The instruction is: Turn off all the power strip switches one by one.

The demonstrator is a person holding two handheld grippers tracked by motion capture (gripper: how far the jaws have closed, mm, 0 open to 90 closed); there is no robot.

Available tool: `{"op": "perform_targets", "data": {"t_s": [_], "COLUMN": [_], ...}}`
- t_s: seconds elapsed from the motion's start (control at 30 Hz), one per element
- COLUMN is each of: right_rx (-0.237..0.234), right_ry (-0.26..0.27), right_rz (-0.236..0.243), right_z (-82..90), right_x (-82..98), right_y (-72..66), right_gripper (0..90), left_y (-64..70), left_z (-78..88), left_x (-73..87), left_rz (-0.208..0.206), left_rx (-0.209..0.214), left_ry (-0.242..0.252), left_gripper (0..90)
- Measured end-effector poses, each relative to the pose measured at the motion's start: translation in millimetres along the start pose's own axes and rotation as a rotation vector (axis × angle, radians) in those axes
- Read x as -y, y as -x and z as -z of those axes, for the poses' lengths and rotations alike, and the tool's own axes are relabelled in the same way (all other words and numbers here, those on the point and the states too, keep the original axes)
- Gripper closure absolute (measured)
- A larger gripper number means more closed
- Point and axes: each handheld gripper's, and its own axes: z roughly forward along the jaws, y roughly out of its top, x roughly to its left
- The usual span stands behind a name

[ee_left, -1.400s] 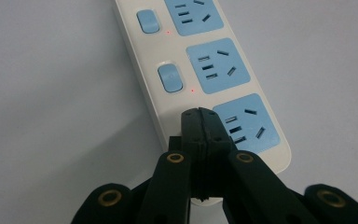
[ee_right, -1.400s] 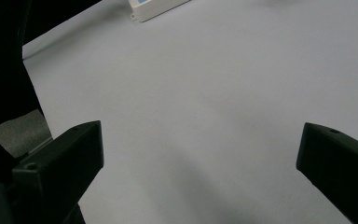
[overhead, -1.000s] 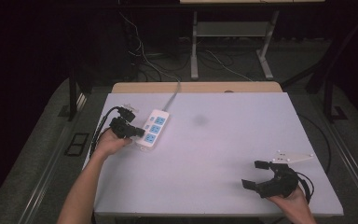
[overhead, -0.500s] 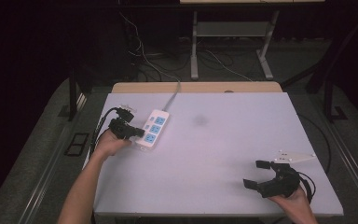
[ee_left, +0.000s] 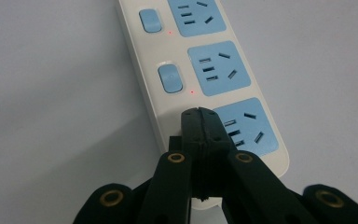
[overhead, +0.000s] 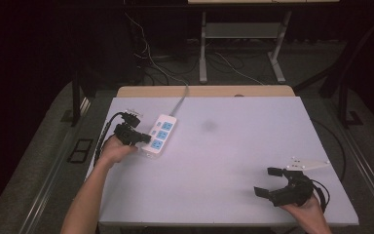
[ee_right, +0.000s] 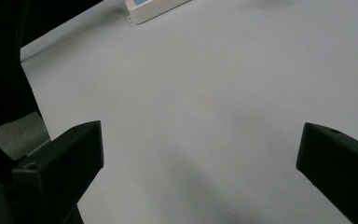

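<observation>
A white power strip [overhead: 160, 135] with three blue sockets lies at the back left of the white table [overhead: 224, 161]. My left gripper [overhead: 147, 140] is shut, and its joined tips rest on the strip's near end. In the left gripper view the gripper [ee_left: 200, 114] covers the spot beside the nearest socket on the power strip [ee_left: 214, 60]. The other two blue switches [ee_left: 170, 78] show, each with a red light lit next to it. My right gripper [overhead: 266, 181] stands open at the near right with nothing between its fingers. From the right gripper [ee_right: 200, 140] the power strip [ee_right: 154, 8] lies far off.
The strip's grey cable [overhead: 179, 102] runs off the table's far edge over a wooden board [overhead: 204, 91]. Beyond it are loose floor cables [overhead: 233, 68] and the legs of another table. A dark smudge [overhead: 208, 126] marks the table top.
</observation>
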Motion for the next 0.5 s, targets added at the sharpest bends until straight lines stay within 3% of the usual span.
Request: {"op": "perform_targets", "data": {"t_s": [0.03, 0.1, 0.23, 0.5], "right_rx": [0.001, 0.003, 0.002, 0.004], "right_ry": [0.0, -0.002, -0.004, -0.001], "right_rz": [0.001, -0.001, 0.008, 0.0], "right_z": [-0.2, -0.9, -1.3, -1.0], "right_x": [0.0, 0.0, -0.5, -0.2], "right_y": [0.0, -0.4, -1.3, -0.2], "right_gripper": [0.5, 0.5, 0.5, 0.5], "left_y": [0.3, 2.1, 5.9, 9.1], "left_z": [1.7, 2.5, 4.4, 12.5], "left_x": [-1.5, -3.5, -8.3, -22.8], "left_rz": [0.008, -0.018, -0.042, -0.071], "left_rx": [-0.004, -0.027, -0.028, -0.049], "left_ry": [0.006, -0.02, -0.033, -0.023], "left_gripper": [89.6, 89.6, 89.6, 89.6]}}
